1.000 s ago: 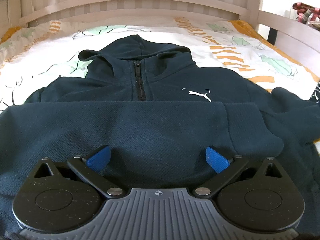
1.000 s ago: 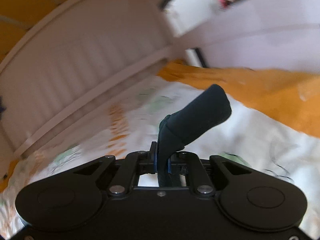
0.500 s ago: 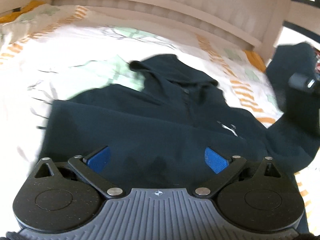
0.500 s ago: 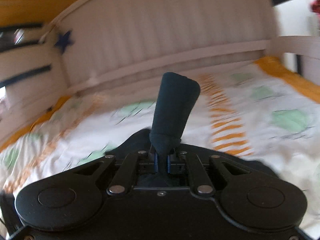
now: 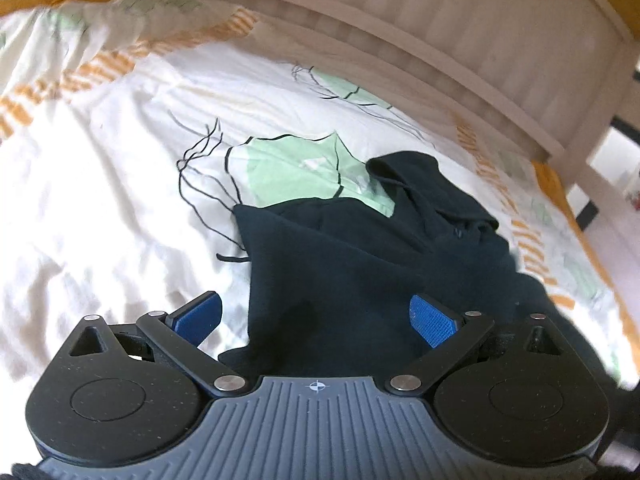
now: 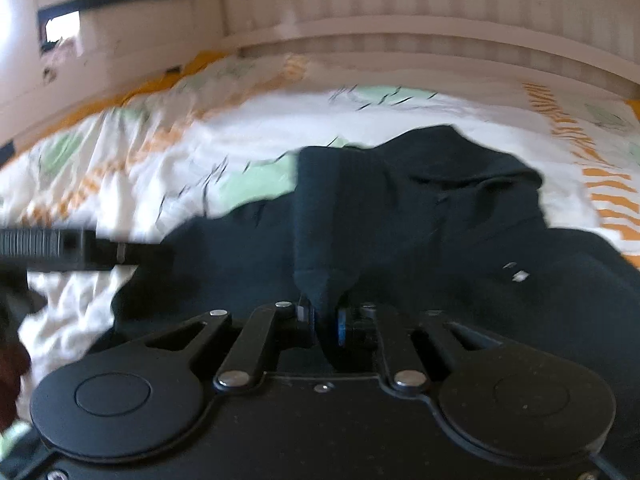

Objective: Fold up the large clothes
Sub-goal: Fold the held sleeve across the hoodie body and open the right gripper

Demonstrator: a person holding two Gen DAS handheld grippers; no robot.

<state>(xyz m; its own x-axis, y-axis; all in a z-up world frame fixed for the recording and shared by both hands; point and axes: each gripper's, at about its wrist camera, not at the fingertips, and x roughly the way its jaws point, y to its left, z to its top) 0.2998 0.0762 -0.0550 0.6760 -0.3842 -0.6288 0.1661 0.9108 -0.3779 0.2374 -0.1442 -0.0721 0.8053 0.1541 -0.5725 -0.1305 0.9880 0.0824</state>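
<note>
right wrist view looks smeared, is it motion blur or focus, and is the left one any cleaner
Right wrist view: motion blur, the bedsheet print streaks sideways while the right hand-held gripper, shut on the hoodie sleeve, stays sharp. Left wrist view: cleaner, the hoodie edge and the open left hand-held gripper are crisp, only the far sheet smears; the headboard bows from the fisheye.

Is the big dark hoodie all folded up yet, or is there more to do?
Not yet. One side of the dark navy zip hoodie already lies folded across its front on the patterned bedsheet. The right gripper is pinching a sleeve cuff above the body. The left gripper is open, holding nothing. The hood sticks out, so more folds probably remain.
</note>
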